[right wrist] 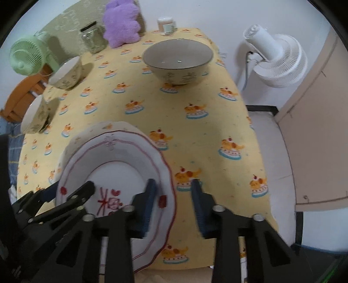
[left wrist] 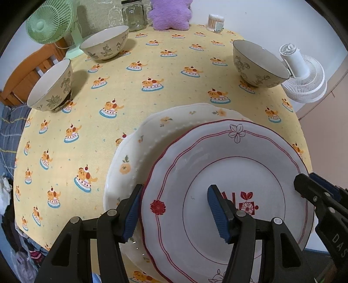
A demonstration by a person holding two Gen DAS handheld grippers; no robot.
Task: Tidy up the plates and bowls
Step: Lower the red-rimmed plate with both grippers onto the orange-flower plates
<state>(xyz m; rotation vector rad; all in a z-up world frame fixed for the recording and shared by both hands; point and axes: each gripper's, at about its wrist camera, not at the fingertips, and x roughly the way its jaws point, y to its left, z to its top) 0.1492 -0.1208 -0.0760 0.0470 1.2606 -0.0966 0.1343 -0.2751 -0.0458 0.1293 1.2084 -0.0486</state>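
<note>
Table in yellow cake-print cloth point(left wrist: 165, 91), three floral bowls point(left wrist: 104, 43), stacked plates point(left wrist: 130, 156), glass jar point(left wrist: 133, 17), purple plush point(left wrist: 170, 14)

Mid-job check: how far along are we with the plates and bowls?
Done: the red-rimmed plate lies on the floral plate, off-centre. In hand: the left gripper and right gripper each straddle the top plate's rim, jaws apart, not clamped. Left: the far-left bowl, near-left bowl and right bowl stand separately, none nested yet.

Green fan point(left wrist: 49, 21), glass jar point(left wrist: 133, 16), purple plush point(left wrist: 170, 14), white fan point(left wrist: 304, 76)
</note>
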